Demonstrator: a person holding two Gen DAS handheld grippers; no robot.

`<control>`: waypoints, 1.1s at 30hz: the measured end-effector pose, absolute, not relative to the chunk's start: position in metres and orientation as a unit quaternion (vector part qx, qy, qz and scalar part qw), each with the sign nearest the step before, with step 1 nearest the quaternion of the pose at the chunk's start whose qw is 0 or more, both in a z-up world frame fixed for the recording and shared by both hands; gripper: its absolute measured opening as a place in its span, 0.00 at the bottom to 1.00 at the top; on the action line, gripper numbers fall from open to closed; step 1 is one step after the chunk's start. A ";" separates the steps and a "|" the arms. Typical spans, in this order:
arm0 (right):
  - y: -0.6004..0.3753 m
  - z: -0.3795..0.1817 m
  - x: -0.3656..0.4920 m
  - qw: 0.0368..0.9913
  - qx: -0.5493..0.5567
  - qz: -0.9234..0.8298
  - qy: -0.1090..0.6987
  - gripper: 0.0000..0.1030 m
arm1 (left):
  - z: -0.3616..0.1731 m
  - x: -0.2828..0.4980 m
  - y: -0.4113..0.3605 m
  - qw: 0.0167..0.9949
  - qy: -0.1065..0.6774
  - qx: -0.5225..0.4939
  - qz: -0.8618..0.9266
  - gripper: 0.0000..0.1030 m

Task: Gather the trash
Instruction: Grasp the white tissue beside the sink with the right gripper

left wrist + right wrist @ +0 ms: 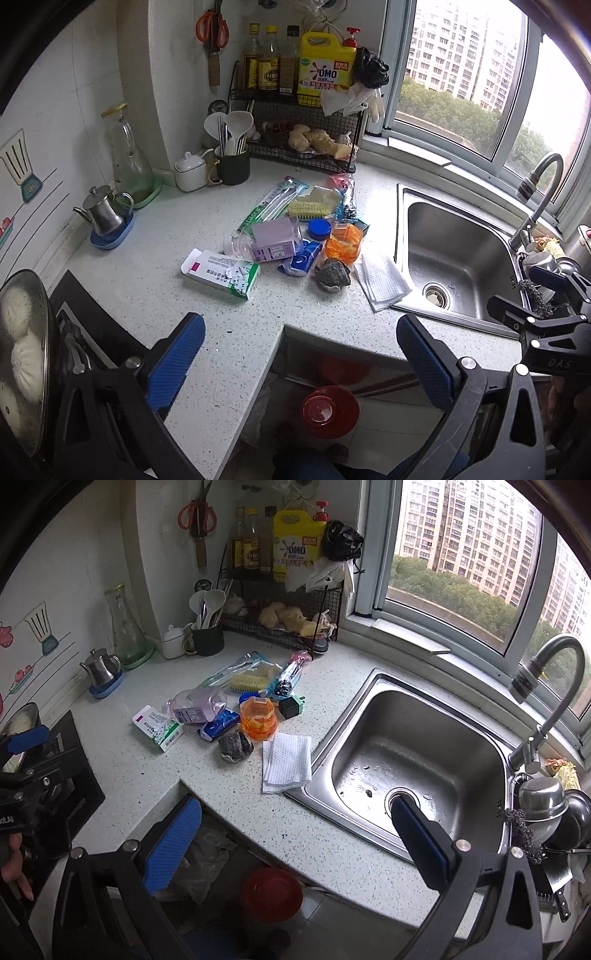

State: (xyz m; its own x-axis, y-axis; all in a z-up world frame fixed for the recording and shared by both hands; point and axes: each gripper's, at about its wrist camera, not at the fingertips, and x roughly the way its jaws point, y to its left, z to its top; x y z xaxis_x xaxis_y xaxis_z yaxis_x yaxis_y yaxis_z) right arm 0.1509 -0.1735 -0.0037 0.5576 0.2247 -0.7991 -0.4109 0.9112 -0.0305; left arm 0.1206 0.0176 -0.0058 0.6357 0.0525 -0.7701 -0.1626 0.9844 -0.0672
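On the counter [140, 768] a pile of trash [229, 709] lies left of the sink [417, 753], with a folded napkin [286, 762] between them, a wire rack [280, 627] behind the pile, and a stove [70, 775] at far left.

red bin [271, 893] under the counter blurred; pot [22, 354] cut by left edge.

Bench [122, 775]: speckled pale stone finish, smooth, low sheen. Sink [424, 746]: brushed stainless steel, satin, wet spots near the drain. Left of the sink, folded paper towel [286, 762]: white, embossed, matt. Beyond the towel, orange cup [258, 719]: translucent glossy plastic. Bottle [195, 704]: clear plastic. Carton [157, 727]: printed cardboard. Teapot [101, 666]: polished metal.
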 end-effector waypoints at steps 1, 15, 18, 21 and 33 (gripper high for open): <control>-0.173 -0.008 0.160 0.871 -0.105 0.183 0.443 1.00 | -0.008 0.128 0.019 0.899 0.428 -0.063 0.060 1.00; -0.121 -0.102 0.268 0.807 -0.141 0.161 0.550 0.99 | -0.083 0.251 0.063 0.853 0.520 -0.041 0.003 1.00; -0.113 -0.125 0.285 0.788 -0.155 0.157 0.574 0.87 | -0.099 0.265 0.072 0.842 0.537 -0.049 -0.014 1.00; -0.103 -0.143 0.294 0.771 -0.181 0.159 0.589 0.80 | -0.110 0.277 0.077 0.837 0.546 -0.043 -0.026 1.00; -0.119 -0.152 0.302 0.751 -0.160 0.141 0.625 0.69 | -0.135 0.301 0.091 0.814 0.576 -0.059 -0.042 1.00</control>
State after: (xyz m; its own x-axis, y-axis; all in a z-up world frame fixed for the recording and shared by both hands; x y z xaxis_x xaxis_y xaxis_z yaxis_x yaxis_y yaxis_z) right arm 0.3023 -0.1189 -0.1520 0.1788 0.0114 -0.9838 -0.4111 0.9093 -0.0642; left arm 0.3006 0.0907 -0.1354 0.3338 -0.1368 -0.9327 0.0002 0.9894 -0.1451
